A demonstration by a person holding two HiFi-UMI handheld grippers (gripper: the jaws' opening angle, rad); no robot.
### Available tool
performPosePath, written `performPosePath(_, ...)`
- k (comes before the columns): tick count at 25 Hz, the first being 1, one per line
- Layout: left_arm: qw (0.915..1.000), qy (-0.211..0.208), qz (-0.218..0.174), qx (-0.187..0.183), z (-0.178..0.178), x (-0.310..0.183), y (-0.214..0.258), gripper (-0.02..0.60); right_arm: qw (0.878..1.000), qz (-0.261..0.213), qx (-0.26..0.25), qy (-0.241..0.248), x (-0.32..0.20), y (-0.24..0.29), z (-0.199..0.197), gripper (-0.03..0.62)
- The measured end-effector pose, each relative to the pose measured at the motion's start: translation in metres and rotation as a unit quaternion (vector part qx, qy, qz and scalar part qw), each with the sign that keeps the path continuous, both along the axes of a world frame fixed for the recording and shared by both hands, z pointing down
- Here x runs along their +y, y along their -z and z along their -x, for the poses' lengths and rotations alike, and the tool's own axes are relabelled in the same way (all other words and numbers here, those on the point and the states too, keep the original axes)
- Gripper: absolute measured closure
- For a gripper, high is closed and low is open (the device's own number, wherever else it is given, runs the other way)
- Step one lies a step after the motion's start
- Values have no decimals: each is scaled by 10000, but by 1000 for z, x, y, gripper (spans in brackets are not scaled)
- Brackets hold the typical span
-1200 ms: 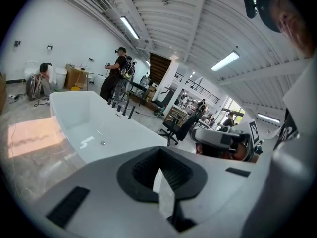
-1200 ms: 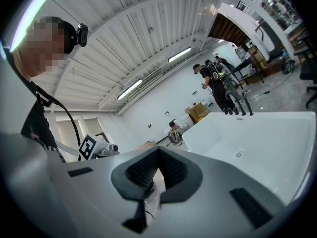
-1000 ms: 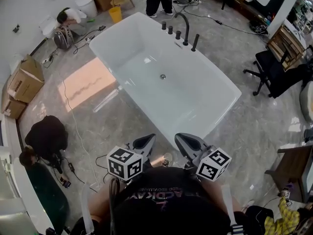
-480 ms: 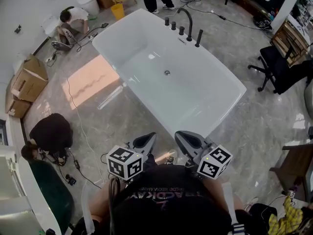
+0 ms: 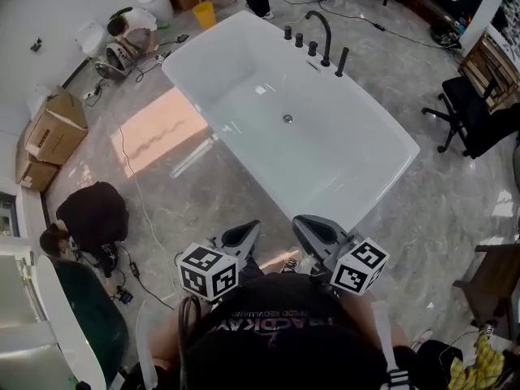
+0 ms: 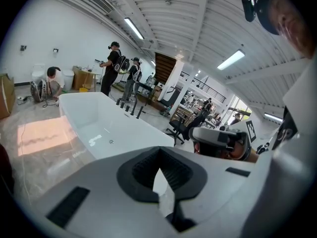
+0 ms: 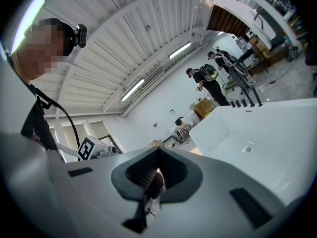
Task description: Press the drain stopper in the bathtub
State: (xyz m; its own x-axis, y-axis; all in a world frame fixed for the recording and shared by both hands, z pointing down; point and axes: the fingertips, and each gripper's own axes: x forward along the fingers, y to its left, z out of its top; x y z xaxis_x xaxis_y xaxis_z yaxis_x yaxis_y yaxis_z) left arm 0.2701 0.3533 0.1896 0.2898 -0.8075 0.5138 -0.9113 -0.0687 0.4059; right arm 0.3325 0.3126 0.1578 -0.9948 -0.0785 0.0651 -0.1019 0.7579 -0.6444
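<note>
One bathtub [image 5: 325, 161], long axis diagonal, drain stopper [image 5: 287, 119] central

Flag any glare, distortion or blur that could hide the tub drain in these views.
Head view: fisheye bows the bathtub rim; drain stopper small but crisp; a sunlit patch glows on the floor beside the tub. Left gripper view: dark vignetted corners, near jaws soft, stopper a speck. Right gripper view: same vignette, ceiling strip lights blown out.

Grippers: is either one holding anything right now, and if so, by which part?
Nothing is held. The left gripper and right gripper both have jaws together and empty, well short of the bathtub; the drain stopper is untouched.
</note>
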Motion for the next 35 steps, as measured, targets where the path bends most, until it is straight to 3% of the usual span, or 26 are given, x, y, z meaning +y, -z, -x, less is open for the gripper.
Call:
performPosePath(16,9997,-97,-62,220,89,-9,8,578,9988,-51,113,-480,-7,8,69,579)
performPosePath(22,9993,-52,-47,359,134,-6,9,578,9987,-59,226,-462,-2,12,115,579)
performPosePath(35,9988,-216,23,428,187,4,-4,578,9979,38,225,-603,8,2,174,579)
